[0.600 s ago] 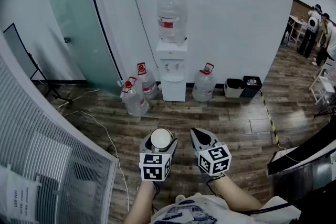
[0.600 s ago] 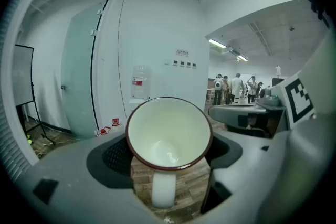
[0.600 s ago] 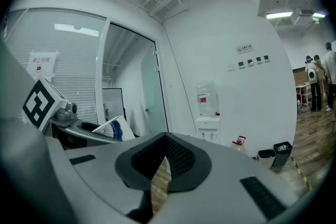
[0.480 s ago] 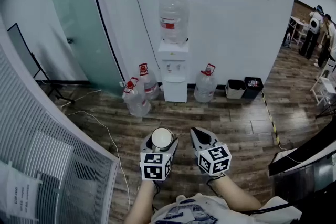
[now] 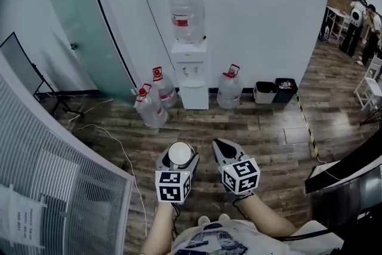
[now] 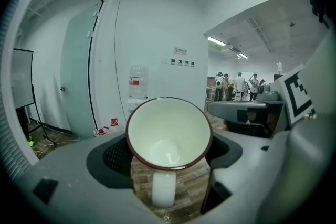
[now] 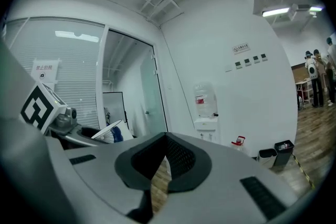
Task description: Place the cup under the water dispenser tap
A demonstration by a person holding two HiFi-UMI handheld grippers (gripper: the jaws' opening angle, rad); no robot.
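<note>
A white enamel cup (image 5: 181,154) with a dark red rim sits between the jaws of my left gripper (image 5: 179,156), which is shut on it. In the left gripper view the cup (image 6: 168,136) lies tilted with its mouth facing the camera and its handle pointing down, and both pads of the left gripper (image 6: 168,157) press its sides. My right gripper (image 5: 220,146) hangs beside it, shut and empty, its tips meeting (image 7: 165,137). The white water dispenser (image 5: 192,77) with a large bottle on top stands against the far wall, well ahead of both grippers, and shows small as the dispenser (image 6: 135,98) (image 7: 206,113).
Three large water bottles (image 5: 151,109) (image 5: 165,88) (image 5: 229,88) stand on the wooden floor beside the dispenser. Two small bins (image 5: 264,92) (image 5: 286,91) sit to its right. A glass door (image 5: 83,27) is at the left, a slatted partition (image 5: 54,176) nearer left, and people (image 5: 361,21) far right.
The dispenser and wall have slid slightly up and left in the head view. Both grippers sit a little higher in the picture, with the cup still held.
</note>
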